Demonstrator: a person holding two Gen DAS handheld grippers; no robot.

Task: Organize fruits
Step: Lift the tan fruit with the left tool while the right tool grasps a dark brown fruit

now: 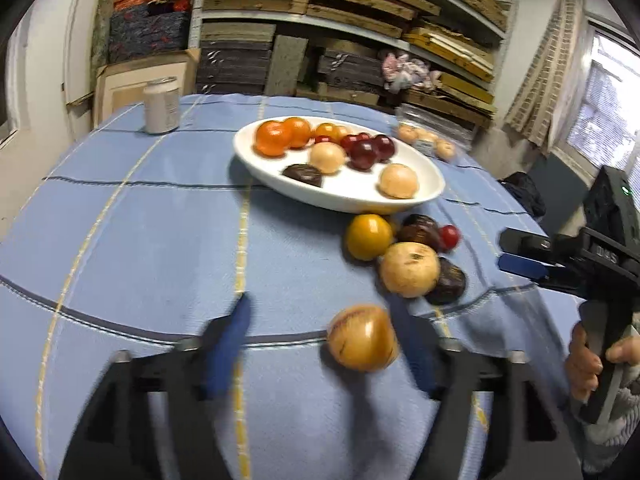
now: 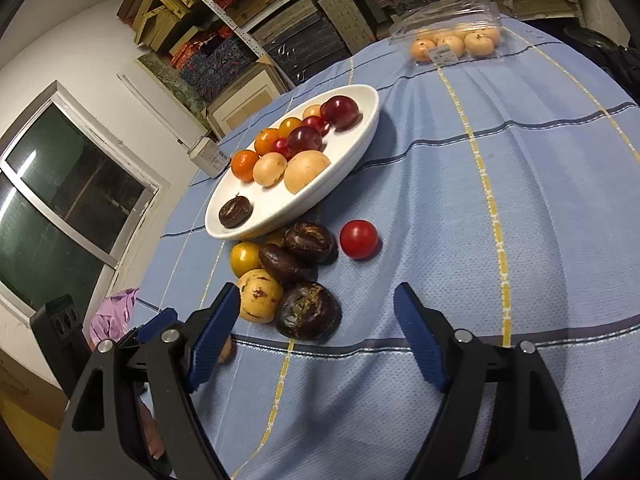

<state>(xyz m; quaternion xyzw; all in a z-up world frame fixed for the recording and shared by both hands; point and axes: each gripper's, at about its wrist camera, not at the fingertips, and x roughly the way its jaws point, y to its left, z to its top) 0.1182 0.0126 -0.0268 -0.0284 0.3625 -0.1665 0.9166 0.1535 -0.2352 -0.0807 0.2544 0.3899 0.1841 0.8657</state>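
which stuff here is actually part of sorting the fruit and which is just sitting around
Part of the job:
white dish holding sorted fruit
loose fruit pile on the cloth
red tomato
tan fruit between the open left gripper fingers

Just lying about:
can
clear fruit punnet
shelved boxes

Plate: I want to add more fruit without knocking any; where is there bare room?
The white plate is bare around the dark fruit at its near end. Oranges and plums crowd the far half. Loose fruit packs the cloth beside it.
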